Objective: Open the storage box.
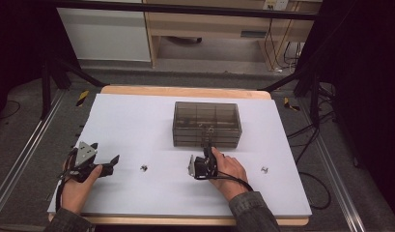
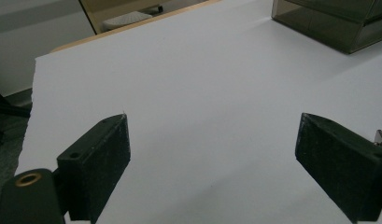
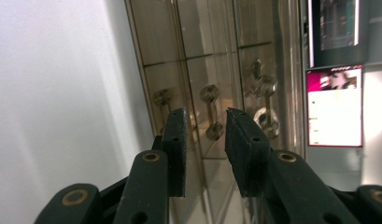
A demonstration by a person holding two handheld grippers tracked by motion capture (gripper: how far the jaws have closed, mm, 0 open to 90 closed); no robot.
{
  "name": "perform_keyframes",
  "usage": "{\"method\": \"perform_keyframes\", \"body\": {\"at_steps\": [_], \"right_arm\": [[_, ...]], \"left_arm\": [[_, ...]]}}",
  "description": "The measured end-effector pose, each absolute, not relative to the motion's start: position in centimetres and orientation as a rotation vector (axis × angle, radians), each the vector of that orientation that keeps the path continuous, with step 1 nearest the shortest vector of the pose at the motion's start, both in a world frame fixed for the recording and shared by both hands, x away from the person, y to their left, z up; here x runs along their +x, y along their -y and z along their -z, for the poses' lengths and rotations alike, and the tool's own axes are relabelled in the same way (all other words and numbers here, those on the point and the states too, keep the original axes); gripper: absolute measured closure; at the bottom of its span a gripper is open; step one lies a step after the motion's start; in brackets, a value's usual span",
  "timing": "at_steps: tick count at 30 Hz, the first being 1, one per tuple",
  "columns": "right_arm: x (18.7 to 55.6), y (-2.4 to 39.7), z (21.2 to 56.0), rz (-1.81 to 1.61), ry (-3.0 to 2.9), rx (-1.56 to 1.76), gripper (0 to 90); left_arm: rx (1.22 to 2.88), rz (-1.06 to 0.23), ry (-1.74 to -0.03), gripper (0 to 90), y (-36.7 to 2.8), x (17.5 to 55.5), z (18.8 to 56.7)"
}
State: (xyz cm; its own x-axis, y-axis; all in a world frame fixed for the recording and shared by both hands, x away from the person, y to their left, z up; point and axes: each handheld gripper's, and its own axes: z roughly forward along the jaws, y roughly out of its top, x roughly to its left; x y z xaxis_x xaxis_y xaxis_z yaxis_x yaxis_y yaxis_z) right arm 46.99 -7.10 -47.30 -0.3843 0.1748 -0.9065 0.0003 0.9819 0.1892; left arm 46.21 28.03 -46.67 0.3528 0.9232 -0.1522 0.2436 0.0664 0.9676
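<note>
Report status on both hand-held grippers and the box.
Left hand-held gripper open, idle. Right hand-held gripper part-closed, empty, at smoky plastic box. Nothing blocking.

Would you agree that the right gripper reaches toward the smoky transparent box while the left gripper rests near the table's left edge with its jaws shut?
Not quite: the left gripper has its jaws wide open, with bare white table between them, as the left gripper view shows. The rest holds: the right gripper reaches toward the smoky box, and the left one sits near the table's left edge.
</note>
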Motion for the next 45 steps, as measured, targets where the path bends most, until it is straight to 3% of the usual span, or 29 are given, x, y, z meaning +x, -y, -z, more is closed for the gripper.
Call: {"method": "perform_keyframes", "body": {"at_steps": [45], "right_arm": [[49.1, 6.3, 49.3, -0.094, -1.842, 0.019, 80.0]], "left_arm": [[1.468, -0.697, -1.125, 11.5, -27.5, 46.1, 46.9]]}}
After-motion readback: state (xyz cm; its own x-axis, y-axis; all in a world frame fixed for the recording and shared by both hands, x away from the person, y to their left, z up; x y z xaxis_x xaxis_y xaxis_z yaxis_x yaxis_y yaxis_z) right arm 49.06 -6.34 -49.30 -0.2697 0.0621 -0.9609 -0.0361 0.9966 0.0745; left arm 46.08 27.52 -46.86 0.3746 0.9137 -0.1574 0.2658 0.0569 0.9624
